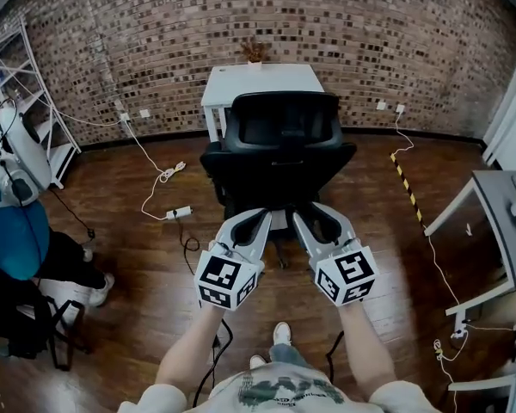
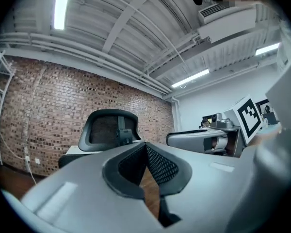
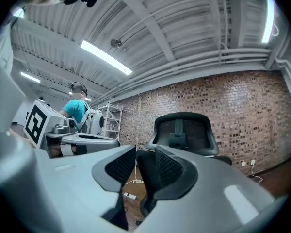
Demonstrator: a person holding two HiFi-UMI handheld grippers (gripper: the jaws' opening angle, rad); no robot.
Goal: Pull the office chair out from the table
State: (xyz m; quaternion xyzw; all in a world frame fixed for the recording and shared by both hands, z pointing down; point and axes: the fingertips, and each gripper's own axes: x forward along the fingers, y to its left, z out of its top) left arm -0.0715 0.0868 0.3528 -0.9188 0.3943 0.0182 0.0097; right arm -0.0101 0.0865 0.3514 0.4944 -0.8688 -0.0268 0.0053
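The black mesh-backed office chair (image 1: 279,140) stands on the wooden floor in front of the small white table (image 1: 262,80), its backrest towards the table and its seat towards me. Both grippers are held level just short of the seat's front edge, touching nothing. My left gripper (image 1: 256,218) is shut, its pads meeting on nothing (image 2: 146,152). My right gripper (image 1: 314,215) has a narrow gap between its pads (image 3: 145,161), with nothing in it. Beyond the jaws, each gripper view shows the chair's backrest (image 2: 109,127) (image 3: 184,130).
A person in a teal top (image 1: 13,222) stands at the left by white shelving (image 1: 26,84). Cables and a power strip (image 1: 176,212) lie on the floor left of the chair. A grey table (image 1: 503,218) stands at the right, with striped floor tape (image 1: 408,183) near it.
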